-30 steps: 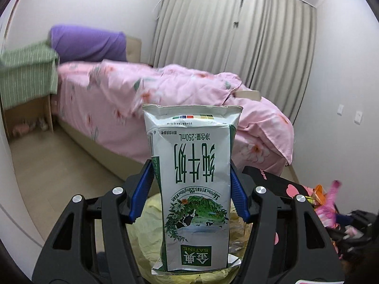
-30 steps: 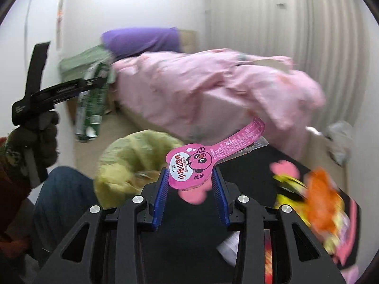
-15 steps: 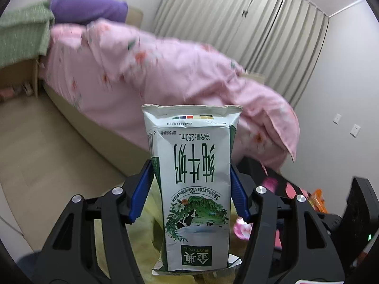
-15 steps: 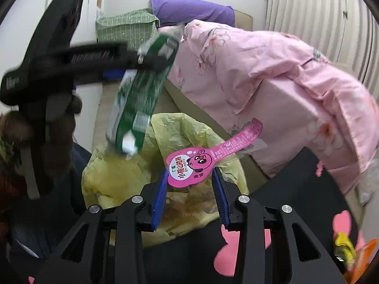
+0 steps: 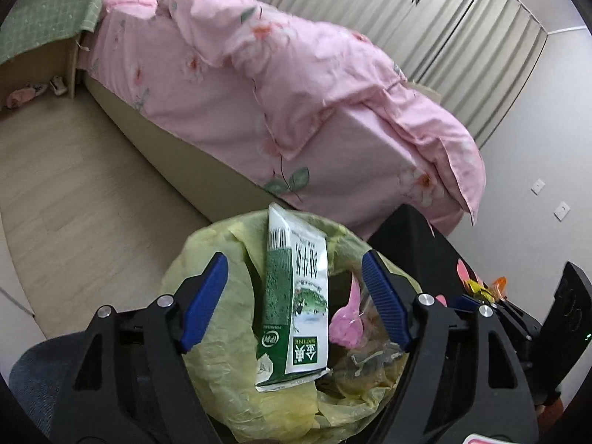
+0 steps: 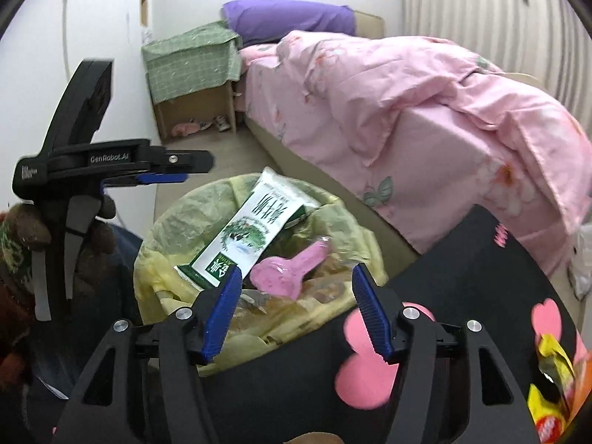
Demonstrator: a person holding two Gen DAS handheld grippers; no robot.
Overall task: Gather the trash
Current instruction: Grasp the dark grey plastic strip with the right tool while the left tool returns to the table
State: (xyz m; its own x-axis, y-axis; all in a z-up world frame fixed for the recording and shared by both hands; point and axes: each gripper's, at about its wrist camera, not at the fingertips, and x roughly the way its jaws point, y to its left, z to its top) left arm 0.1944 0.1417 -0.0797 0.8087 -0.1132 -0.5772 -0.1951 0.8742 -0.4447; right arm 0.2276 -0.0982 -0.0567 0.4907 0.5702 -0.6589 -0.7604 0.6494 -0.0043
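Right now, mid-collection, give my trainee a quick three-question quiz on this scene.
1. True or false: the left gripper is open.
2. Where does the milk carton lie? A) on the bed B) in the yellow trash bag C) on the floor
3. Fill in: the wrapper beside the carton is coloured ____.

Key: 1 true; 2 B; 3 pink.
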